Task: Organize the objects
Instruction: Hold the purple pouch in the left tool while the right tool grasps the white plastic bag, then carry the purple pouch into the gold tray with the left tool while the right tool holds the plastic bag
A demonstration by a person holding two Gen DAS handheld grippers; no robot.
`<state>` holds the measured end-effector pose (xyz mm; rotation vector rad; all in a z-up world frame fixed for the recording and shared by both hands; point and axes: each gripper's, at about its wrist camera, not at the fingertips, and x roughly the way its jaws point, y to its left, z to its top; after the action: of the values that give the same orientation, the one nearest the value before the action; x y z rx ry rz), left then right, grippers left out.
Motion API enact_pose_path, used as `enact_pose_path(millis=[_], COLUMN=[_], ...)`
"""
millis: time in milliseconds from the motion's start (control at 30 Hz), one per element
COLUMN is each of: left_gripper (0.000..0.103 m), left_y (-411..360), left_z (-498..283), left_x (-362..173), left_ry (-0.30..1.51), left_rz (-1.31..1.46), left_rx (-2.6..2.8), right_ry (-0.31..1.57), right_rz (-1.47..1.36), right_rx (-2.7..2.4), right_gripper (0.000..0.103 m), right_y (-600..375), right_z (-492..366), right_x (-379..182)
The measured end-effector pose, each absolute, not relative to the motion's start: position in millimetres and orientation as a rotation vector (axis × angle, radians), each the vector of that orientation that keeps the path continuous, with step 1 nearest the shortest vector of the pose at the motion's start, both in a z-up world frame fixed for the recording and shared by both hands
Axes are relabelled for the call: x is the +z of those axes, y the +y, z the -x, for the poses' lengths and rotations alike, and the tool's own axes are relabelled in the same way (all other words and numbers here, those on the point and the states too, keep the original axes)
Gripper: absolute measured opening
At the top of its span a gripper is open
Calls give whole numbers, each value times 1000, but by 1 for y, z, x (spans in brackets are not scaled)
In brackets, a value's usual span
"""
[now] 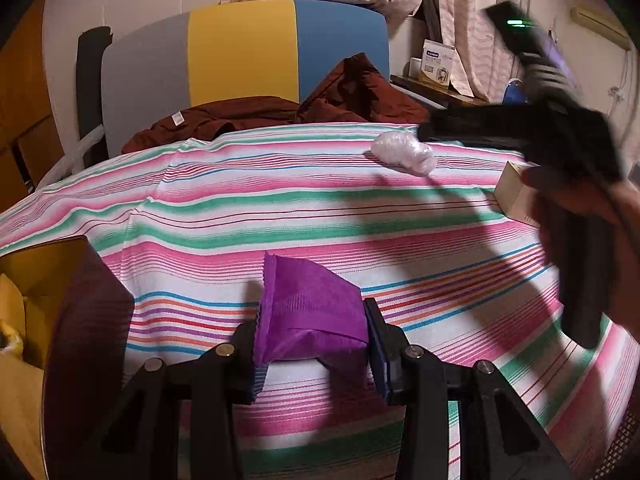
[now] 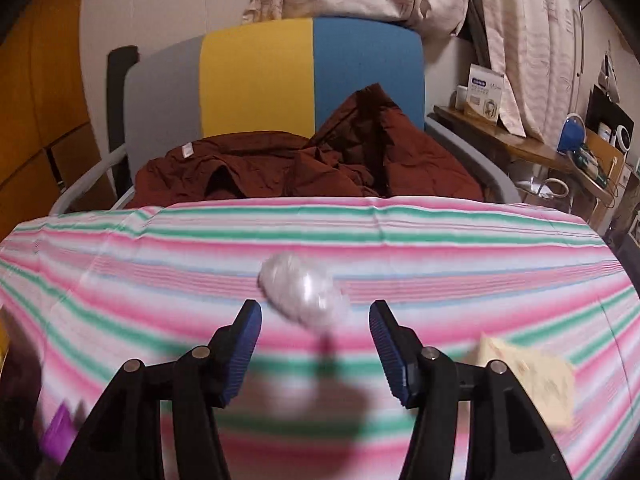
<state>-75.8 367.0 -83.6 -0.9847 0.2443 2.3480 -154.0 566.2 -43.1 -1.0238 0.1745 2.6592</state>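
My left gripper (image 1: 314,336) is shut on a purple fabric pouch (image 1: 312,304) and holds it just above the striped cloth (image 1: 280,208). My right gripper (image 2: 316,344) is open and empty, just short of a white crumpled plastic bag (image 2: 304,292) that lies on the striped cloth (image 2: 160,264). The bag also shows in the left wrist view (image 1: 404,153), with the right gripper's black body (image 1: 560,136) blurred beside it. A beige small box (image 2: 528,380) lies to the right of my right gripper; it also shows in the left wrist view (image 1: 516,194). A purple edge (image 2: 60,432) shows at lower left.
An open yellow box (image 1: 36,320) with a dark flap stands at my left. A dark red garment (image 2: 304,164) lies beyond the cloth, in front of a grey, yellow and blue headboard (image 2: 280,76). A cluttered wooden shelf (image 2: 520,144) stands at the right.
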Motion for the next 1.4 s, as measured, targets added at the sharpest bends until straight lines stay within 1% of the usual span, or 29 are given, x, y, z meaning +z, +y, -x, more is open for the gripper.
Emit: enact_pose_path(millis=[133, 233, 267, 300, 333, 433, 567, 733, 967, 1100, 1200, 1400], left_gripper=[42, 42, 42, 42, 42, 42, 42, 42, 42, 42, 42, 42], left_y=[367, 368, 368, 369, 369, 368, 368, 368, 369, 369, 356, 321], left_z=[74, 73, 72, 73, 73, 74, 76, 78, 78, 74, 59, 18], left_x=[-85, -86, -86, -86, -86, -87, -87, -87, -86, -80, -64, -27], left_ry=[241, 246, 248, 249, 249, 244, 241, 251, 271, 300, 267, 197], left_rz=[979, 974, 973, 973, 972, 973, 973, 969, 967, 980, 952, 841], left_rx=[2352, 2357, 2359, 2359, 2360, 2358, 2357, 2361, 2363, 2337, 2331, 2305], right_ry=[161, 162, 170, 173, 176, 173, 231, 304, 307, 242, 170, 138], right_rz=[1059, 1140, 1153, 1154, 1154, 1089, 1060, 1013, 989, 957, 929, 949], right_rx=[2635, 2623, 2626, 2632, 2640, 2649, 2648, 2626, 2566, 2560, 2552, 2537], right_gripper=[57, 56, 54, 45, 39, 37, 37, 37, 37, 37, 37, 37], right_y=[572, 571, 572, 573, 573, 571, 567, 556, 523, 502, 493, 491], right_z=[182, 195, 197, 197, 196, 187, 170, 127, 52, 28, 26, 29], right_x=[-62, -78, -80, -81, -82, -78, -76, -71, -67, -69, -68, -72])
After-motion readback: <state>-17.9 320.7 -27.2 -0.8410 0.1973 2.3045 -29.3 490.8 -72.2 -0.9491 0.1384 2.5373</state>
